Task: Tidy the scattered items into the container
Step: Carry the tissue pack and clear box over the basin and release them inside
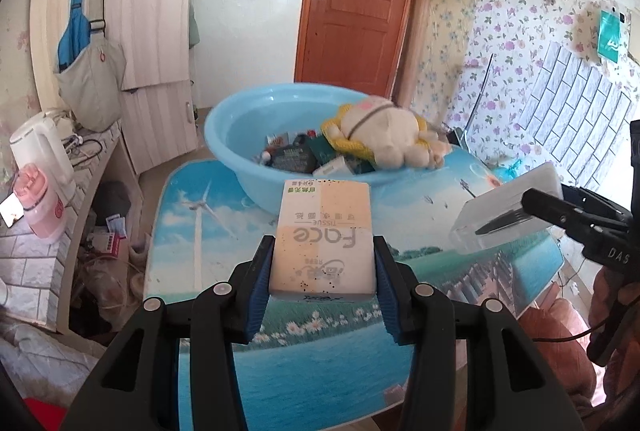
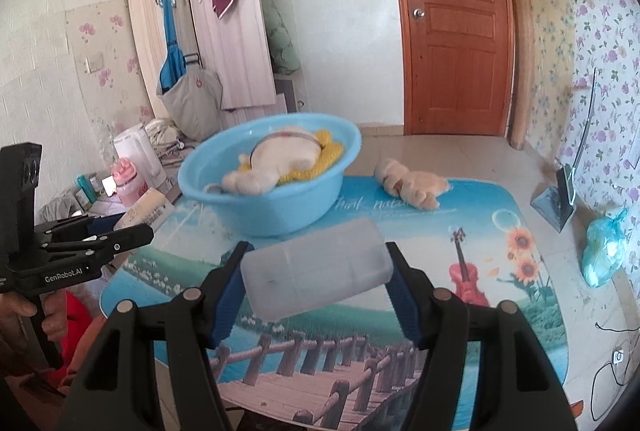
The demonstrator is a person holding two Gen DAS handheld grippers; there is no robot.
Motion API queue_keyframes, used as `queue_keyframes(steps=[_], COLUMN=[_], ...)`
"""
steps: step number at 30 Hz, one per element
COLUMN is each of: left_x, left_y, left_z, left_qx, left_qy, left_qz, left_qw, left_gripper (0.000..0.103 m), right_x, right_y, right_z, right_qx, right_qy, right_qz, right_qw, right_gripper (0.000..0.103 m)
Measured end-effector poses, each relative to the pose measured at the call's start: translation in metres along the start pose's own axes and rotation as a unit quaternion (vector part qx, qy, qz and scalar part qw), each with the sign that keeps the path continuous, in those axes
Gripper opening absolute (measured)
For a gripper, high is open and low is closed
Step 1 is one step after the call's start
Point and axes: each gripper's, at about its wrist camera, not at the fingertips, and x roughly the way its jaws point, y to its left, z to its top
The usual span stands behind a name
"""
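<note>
My left gripper (image 1: 324, 247) is shut on a peach and white face tissue pack (image 1: 325, 219), held above the table just short of the blue basin (image 1: 224, 127). In the basin lie a cream and yellow plush toy (image 1: 384, 135) and several small packets. My right gripper (image 2: 318, 259) is shut on a translucent white plastic box (image 2: 316, 267), also in front of the basin (image 2: 280, 211). A second cream plush toy (image 2: 412, 183) lies on the table to the right of the basin. In the left wrist view the box (image 1: 508, 203) shows at the right edge.
The table carries a scenic printed mat (image 2: 460, 231). To its left a side counter holds a white kettle (image 1: 36, 147) and a pink bottle (image 1: 40, 207). On the floor at the right lie a dustpan (image 2: 560, 199) and a blue plastic bag (image 2: 604, 247). A hand (image 2: 52, 323) holds the left gripper's handle.
</note>
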Motion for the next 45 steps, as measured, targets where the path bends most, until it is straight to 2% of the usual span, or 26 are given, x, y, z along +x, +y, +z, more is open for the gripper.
queue_keyframes(steps=[7, 13, 30, 43, 45], left_x=[-0.005, 0.009, 0.076, 0.100, 0.102], left_y=[0.013, 0.017, 0.020, 0.030, 0.030], left_z=[0.026, 0.041, 0.060, 0.071, 0.072], left_qx=[-0.003, -0.001, 0.015, 0.019, 0.019], left_qy=[-0.026, -0.027, 0.015, 0.028, 0.028], left_qz=[0.016, 0.016, 0.006, 0.009, 0.009], left_qw=[0.9995, 0.9995, 0.9998, 0.9994, 0.9994], left_gripper=[0.046, 0.046, 0.046, 0.046, 0.046], right_x=[-0.017, -0.007, 0.062, 0.135, 0.145], right_y=[0.008, 0.019, 0.026, 0.049, 0.054], right_z=[0.036, 0.059, 0.081, 0.096, 0.096], right_qx=[-0.021, -0.032, -0.044, -0.070, -0.082], right_qy=[-0.052, -0.070, -0.040, -0.008, -0.006], right_qz=[-0.001, 0.016, 0.035, 0.071, 0.064], right_qw=[0.998, 0.997, 0.998, 0.995, 0.995], right_gripper=[0.064, 0.064, 0.064, 0.062, 0.062])
